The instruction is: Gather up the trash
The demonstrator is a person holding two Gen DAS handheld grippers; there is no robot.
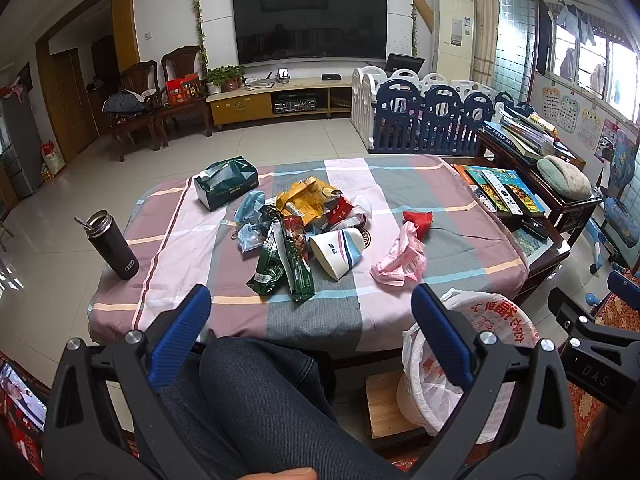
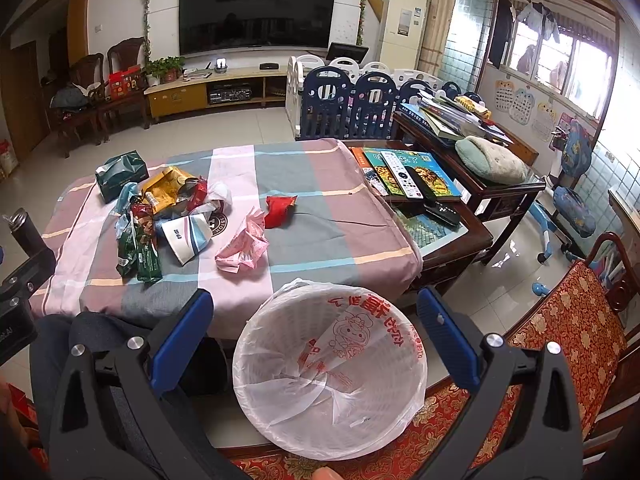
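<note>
Checked tablecloth [image 1: 400, 200]: wrapper pile [image 1: 304, 224], tissue box [image 1: 226, 182], flask [image 1: 112, 246] alongside.

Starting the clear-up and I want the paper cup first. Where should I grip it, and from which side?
The paper cup lies tipped on its side against the wrapper pile, open mouth facing toward you and the left. Pinch the rim at that mouth, one finger inside and one outside, coming in from the near table edge with the right hand-held gripper, now open over the lined bin. The round side wall would likely roll or crush.
</note>
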